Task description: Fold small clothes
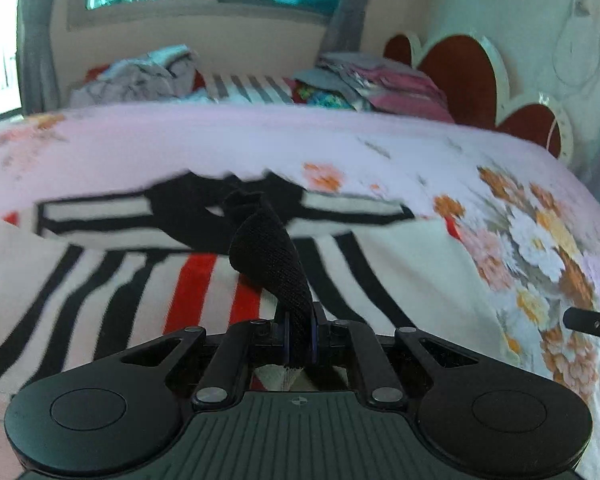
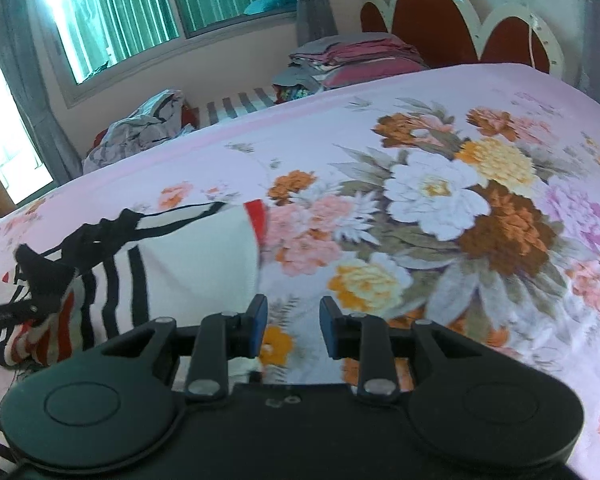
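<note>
A small white garment with black and red stripes [image 1: 140, 280] lies on the floral bedsheet [image 1: 380, 148]. My left gripper [image 1: 299, 340] is shut on its black trim [image 1: 268, 252], lifting that edge above the cloth. In the right wrist view the same garment [image 2: 192, 256] lies at the left, and the left gripper [image 2: 32, 308] shows pinching the black trim. My right gripper [image 2: 293, 328] is open and empty over the bedsheet [image 2: 440, 200], just right of the garment. Its tip shows at the right edge of the left wrist view [image 1: 592, 324].
A heap of crumpled grey clothes [image 2: 140, 132] and a stack of folded clothes [image 2: 348, 60] sit at the far side of the bed. A red and white headboard [image 2: 452, 28] stands at the back right. Windows with curtains are behind.
</note>
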`<action>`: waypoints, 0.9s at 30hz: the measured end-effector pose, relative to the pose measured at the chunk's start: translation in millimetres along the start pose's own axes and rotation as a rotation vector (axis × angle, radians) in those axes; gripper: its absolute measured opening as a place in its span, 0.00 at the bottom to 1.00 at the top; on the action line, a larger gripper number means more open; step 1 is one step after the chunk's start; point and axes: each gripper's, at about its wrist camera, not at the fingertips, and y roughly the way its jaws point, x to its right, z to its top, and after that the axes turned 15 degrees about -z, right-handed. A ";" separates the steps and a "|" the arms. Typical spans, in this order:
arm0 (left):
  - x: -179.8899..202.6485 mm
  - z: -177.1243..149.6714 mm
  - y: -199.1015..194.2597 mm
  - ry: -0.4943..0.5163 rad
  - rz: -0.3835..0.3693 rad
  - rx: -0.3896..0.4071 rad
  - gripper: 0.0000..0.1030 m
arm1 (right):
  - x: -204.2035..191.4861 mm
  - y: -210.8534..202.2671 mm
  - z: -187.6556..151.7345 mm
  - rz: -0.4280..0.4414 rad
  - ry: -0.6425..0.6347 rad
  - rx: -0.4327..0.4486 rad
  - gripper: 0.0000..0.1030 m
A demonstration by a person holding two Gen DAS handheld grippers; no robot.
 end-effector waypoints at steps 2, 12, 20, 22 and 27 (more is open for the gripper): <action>5.8 -4.0 14.2 -0.002 -0.027 -0.039 0.08 | 5.6 -0.7 -0.7 -0.007 -0.005 -0.005 0.29; 20.9 -17.9 -21.0 0.049 -0.101 0.063 0.67 | -11.3 -3.4 8.9 0.033 -0.047 -0.007 0.35; -85.1 -32.9 -111.5 -0.045 0.148 0.144 0.53 | -84.1 29.2 15.0 0.198 -0.082 -0.091 0.35; -111.9 -37.6 -123.5 -0.091 0.174 0.147 0.53 | -98.4 40.2 15.8 0.233 -0.085 -0.123 0.36; -150.4 -49.0 -131.9 -0.156 0.143 0.128 0.53 | -129.0 62.1 7.9 0.211 -0.121 -0.193 0.43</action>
